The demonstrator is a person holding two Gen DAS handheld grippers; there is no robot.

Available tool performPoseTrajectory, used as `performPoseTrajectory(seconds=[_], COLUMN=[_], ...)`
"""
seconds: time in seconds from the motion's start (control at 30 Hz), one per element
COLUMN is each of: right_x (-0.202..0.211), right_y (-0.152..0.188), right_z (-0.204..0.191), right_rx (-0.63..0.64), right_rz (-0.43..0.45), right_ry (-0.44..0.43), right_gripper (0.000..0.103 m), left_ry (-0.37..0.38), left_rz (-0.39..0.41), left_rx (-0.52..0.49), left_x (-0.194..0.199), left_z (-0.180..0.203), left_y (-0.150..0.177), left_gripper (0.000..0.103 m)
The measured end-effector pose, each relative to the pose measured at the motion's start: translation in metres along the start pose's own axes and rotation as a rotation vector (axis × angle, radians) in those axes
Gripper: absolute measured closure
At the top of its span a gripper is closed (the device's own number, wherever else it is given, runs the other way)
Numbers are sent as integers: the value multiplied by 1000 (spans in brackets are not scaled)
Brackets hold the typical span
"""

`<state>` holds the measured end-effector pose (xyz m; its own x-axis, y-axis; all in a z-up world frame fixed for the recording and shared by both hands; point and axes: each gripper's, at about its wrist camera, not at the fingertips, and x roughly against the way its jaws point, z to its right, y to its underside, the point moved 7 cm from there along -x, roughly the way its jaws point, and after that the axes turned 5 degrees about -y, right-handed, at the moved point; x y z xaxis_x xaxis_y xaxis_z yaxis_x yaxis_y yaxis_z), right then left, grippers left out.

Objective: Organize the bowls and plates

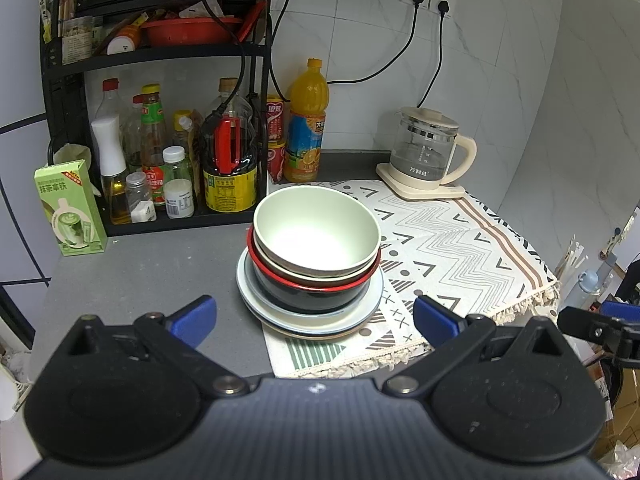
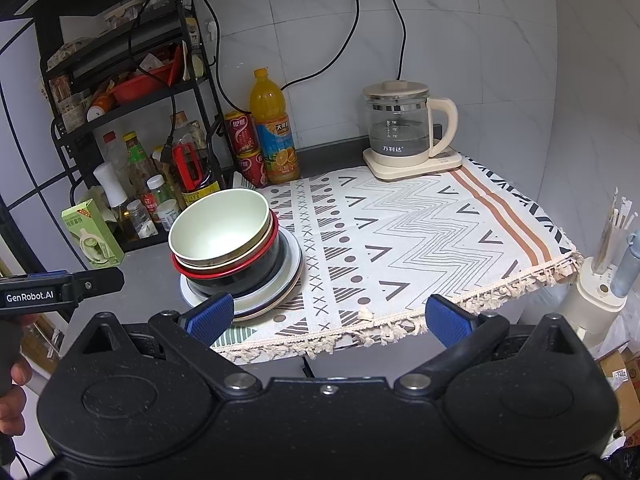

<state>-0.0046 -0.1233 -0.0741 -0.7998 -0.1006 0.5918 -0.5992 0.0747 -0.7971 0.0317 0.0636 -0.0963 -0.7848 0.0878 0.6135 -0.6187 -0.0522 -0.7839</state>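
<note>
A stack of dishes sits near the middle of the grey table (image 1: 132,276), half on the bare surface and half on the left edge of a patterned cloth (image 1: 452,248). At the bottom lie plates (image 1: 308,320): a beige one lowest, with pale blue-rimmed ones on top of it. On the plates stands a dark bowl with a red rim (image 1: 316,294), a beige bowl (image 1: 294,270) nests inside it, and a pale green bowl (image 1: 316,236) sits on top, tilted a little and empty.

The left gripper (image 1: 314,316) hangs just in front of the stack with its blue fingers (image 1: 192,318) spread wide apart, holding nothing and touching nothing. The right gripper (image 2: 328,318) is likewise wide open and empty, held over the near fringe of the cloth, with the stack ahead of its left finger; its tip also shows at the right edge of the left wrist view.

Behind the stack stands a black rack (image 1: 168,56) filled with sauce bottles (image 1: 228,160), and a green carton (image 1: 72,208) stands to its left. An orange juice bottle (image 1: 306,124) and two stacked red cans (image 1: 276,140) stand beside the rack against the tiled wall. A glass kettle (image 1: 430,148) on a cream base rests at the far corner of the cloth, well apart from the dishes.
</note>
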Motion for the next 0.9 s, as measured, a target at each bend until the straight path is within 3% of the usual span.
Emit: performPoseTrajectory(seconds=[0.9], right_x=[-1], right_y=[6], right_z=[7], right_rx=[-5], right_rz=[-9], right_ry=[-1], right_gripper=[0], left_ry=[3], left_rz=[-13], left_rx=[-23], left_x=[-4], left_z=[-1], left_y=[3], left_gripper=[0])
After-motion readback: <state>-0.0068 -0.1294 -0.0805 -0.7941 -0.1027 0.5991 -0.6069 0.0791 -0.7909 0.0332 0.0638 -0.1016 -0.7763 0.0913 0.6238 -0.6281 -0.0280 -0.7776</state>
